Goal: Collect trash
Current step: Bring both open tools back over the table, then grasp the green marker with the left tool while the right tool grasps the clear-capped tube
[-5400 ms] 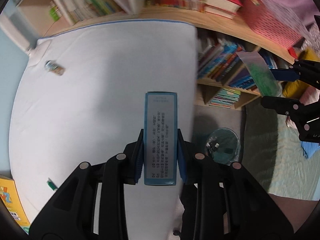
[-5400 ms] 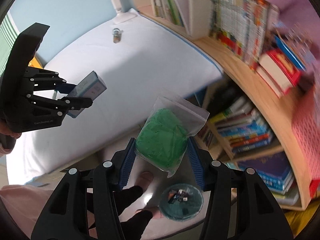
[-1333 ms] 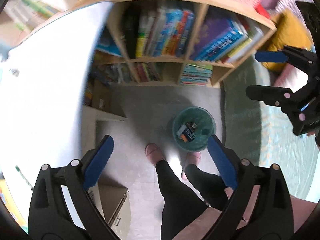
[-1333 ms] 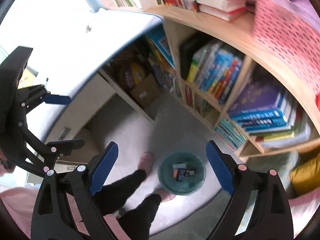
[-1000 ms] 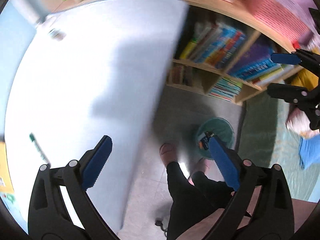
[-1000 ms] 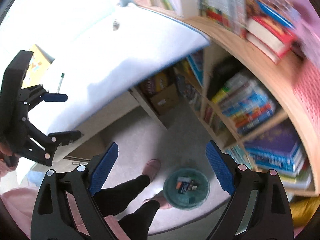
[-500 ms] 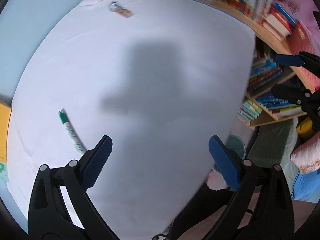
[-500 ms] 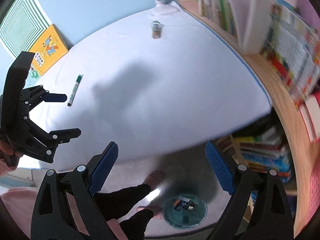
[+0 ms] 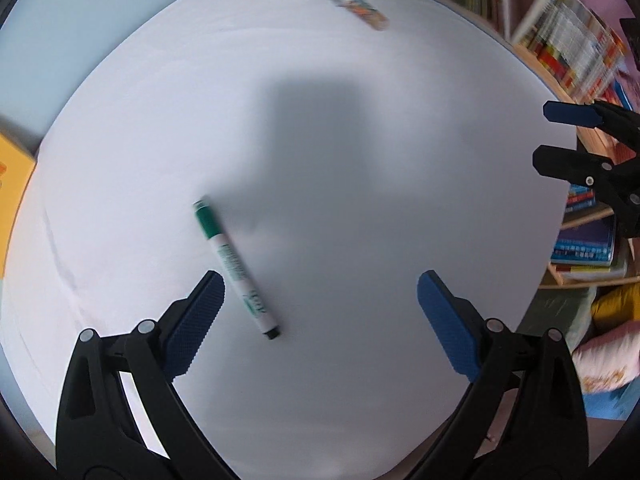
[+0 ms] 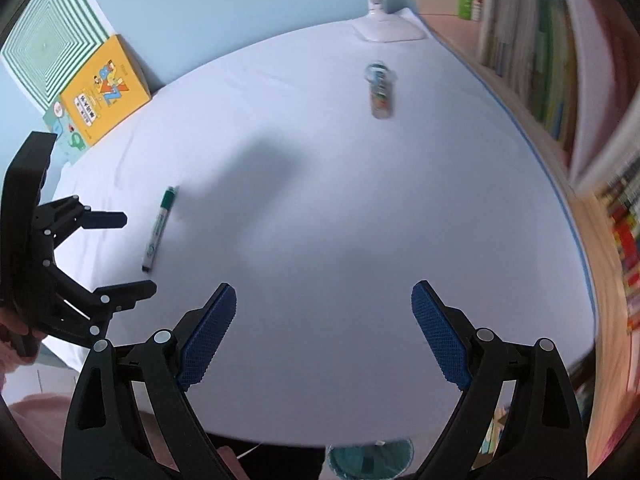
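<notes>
A green-capped white marker (image 9: 234,268) lies on the white table (image 9: 360,208), just ahead of the left finger of my left gripper (image 9: 320,316), which is open and empty above the table. The marker also shows in the right wrist view (image 10: 159,228). A small colourful can (image 10: 381,92) lies on its side at the far end of the table, and shows blurred in the left wrist view (image 9: 359,7). My right gripper (image 10: 324,330) is open and empty over the table's near part. A teal trash bin (image 10: 370,460) shows on the floor below the table's near edge.
A white lamp base (image 10: 388,30) stands at the table's far end. An orange book (image 10: 106,90) and a green striped sheet (image 10: 48,40) lean on the blue wall. Bookshelves (image 10: 560,80) run along the table's right side.
Both grippers let go of their items into the bin, swung up from the floor and now face the table top. The marker is closer to the left gripper.
</notes>
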A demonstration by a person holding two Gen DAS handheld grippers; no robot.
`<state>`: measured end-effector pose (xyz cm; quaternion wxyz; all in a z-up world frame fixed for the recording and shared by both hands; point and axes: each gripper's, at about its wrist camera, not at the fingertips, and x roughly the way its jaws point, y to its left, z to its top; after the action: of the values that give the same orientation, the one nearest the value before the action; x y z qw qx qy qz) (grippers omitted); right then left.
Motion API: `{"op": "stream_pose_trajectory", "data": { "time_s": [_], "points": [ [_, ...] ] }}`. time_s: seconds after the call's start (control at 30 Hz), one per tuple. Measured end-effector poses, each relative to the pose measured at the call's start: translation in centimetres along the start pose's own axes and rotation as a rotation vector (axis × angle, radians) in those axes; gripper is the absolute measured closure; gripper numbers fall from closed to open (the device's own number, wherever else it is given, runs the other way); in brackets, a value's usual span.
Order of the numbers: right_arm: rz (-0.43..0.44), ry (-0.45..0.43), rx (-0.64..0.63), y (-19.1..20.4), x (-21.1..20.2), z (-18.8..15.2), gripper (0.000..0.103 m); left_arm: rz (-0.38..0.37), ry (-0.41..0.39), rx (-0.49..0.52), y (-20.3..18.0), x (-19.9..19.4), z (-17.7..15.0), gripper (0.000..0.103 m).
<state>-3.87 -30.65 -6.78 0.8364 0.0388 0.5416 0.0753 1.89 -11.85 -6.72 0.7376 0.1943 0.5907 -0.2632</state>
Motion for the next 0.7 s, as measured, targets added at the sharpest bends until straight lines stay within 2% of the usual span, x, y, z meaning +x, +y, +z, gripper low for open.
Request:
{"op": "stream_pose_trajectory", "data": {
  "time_s": [0.27,0.43,0.7],
  "points": [
    [0.03,0.039,-0.109,0.7,2.6,4.0,0.014,0.021,0.012,-0.134,3.1,0.7,-0.4,0.008],
    [0.056,0.067,-0.171,-0.4,4.4,7.2,0.014,0.039,0.022,-0.264,5.2,1.2,-0.2,0.008],
    [0.088,0.094,-0.264,-2.2,6.6,11.7,0.014,0.076,0.046,-0.419,6.4,2.1,-0.4,0.008]
  ]
}}
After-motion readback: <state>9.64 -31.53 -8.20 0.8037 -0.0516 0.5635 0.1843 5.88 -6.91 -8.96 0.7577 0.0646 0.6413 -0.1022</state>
